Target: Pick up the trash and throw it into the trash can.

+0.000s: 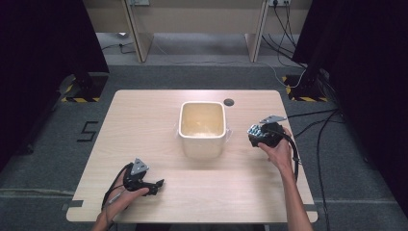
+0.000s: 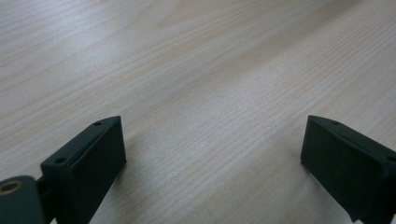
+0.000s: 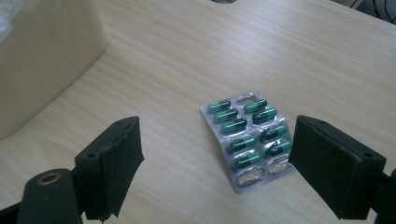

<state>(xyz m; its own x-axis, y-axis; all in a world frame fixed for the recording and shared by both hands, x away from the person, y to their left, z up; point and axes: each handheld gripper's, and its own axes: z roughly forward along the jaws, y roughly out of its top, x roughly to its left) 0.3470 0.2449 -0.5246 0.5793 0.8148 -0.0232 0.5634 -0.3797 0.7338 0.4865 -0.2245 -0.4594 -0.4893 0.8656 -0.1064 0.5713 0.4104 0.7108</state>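
Note:
A silver blister pack (image 3: 247, 142) of green capsules lies flat on the wooden table, with a few pockets empty. My right gripper (image 3: 217, 135) is open just above it, and the pack sits between the jaws, closer to the right one. From above, the pack (image 1: 255, 130) shows at the tip of the right gripper (image 1: 255, 134), just right of a cream bin (image 1: 202, 144). My left gripper (image 1: 158, 185) rests low at the front left, open (image 2: 212, 144) over bare wood, holding nothing.
The cream bin (image 3: 42, 60) stands mid-table, its top open. A dark round grommet (image 1: 229, 102) sits in the table behind it. Cables trail from both grippers, and more run over the floor at the right (image 1: 317, 120). Desk legs stand beyond the table.

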